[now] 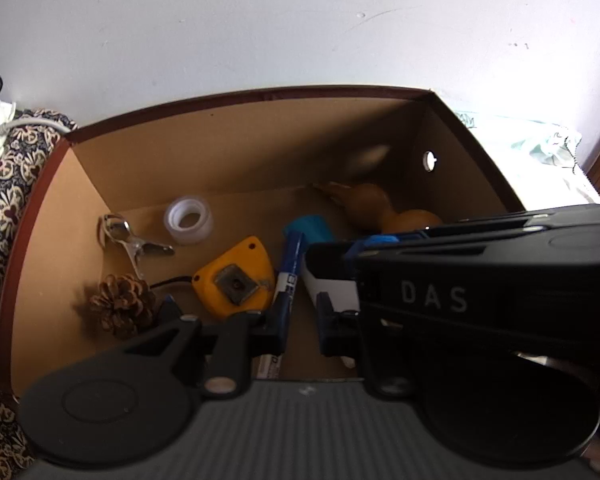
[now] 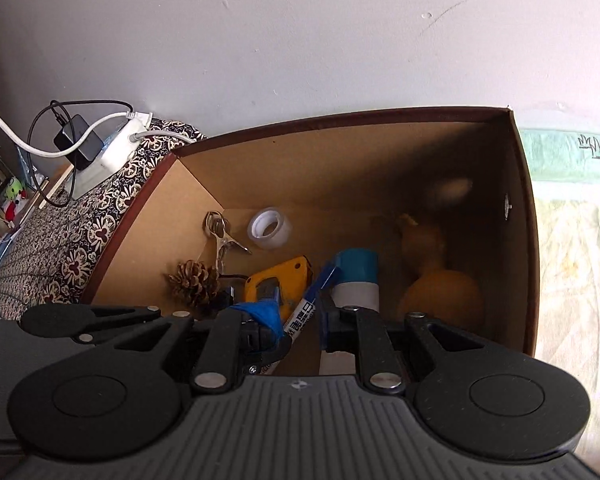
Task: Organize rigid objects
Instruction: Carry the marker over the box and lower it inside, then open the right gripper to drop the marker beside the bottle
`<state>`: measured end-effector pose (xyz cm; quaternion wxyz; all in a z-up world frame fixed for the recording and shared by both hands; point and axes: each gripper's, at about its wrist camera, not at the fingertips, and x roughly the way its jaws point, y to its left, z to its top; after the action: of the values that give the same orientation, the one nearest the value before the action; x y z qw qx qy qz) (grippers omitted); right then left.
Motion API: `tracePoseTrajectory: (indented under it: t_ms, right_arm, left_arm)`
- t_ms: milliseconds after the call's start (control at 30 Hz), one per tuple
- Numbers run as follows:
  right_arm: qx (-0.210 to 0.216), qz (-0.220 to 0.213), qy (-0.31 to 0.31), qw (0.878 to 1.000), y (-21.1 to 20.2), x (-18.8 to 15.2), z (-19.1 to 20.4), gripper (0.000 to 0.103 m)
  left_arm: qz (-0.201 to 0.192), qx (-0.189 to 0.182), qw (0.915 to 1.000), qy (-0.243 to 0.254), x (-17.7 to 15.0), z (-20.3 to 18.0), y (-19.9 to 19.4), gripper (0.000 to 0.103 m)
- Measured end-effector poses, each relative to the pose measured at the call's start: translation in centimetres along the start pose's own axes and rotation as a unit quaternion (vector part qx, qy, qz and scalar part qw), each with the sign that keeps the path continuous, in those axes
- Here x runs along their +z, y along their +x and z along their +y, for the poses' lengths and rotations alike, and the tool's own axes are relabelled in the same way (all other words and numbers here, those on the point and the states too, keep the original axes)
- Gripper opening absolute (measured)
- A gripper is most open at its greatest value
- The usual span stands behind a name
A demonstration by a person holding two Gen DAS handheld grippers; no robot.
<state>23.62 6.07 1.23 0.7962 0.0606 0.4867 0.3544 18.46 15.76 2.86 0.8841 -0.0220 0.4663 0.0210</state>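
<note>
Two open tools (image 1: 300,316) (image 2: 303,326) above cardboard box (image 1: 236,152), marker (image 1: 290,268) inside.

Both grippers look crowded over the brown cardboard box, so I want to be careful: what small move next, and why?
Probably lift the right gripper straight up and clear. Its jaws stand open, gripping nothing, the blue marker pen already lies in the brown cardboard box, and the open left gripper hangs close beside it.
</note>
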Motion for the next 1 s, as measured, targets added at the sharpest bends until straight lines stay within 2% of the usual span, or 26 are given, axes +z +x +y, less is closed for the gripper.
tracePoseTrajectory:
  t_ms: [200, 300, 367, 567, 1000]
  right_arm:
    - [-0.008, -0.007, 0.008, 1.000, -0.2, -0.6, -0.4, 0.001]
    - [-0.016, -0.019, 0.004, 1.000, -0.7, -0.8, -0.4, 0.007]
    - [-0.021, -0.027, 0.000, 0.999, -1.1, -1.0, -0.4, 0.007]
    - [-0.033, -0.045, -0.010, 0.998, -2.3, -1.7, -0.2, 0.007]
    - [-0.031, -0.098, 0.009, 0.995, -7.2, -2.8, 0.2, 0.011]
  left_arm:
    - [0.007, 0.024, 0.9997, -0.006, -0.3, 0.3, 1.2, 0.011]
    - [0.007, 0.030, 0.9994, -0.012, -0.4, 0.4, 1.3, 0.017]
    - [0.003, 0.036, 0.9992, -0.014, -0.4, 0.3, 1.2, 0.034]
    - [-0.018, 0.068, 0.9975, -0.002, -0.7, -0.8, -0.2, 0.058]
    - [-0.054, 0.110, 0.9925, -0.002, -1.1, -2.7, -5.1, 0.063]
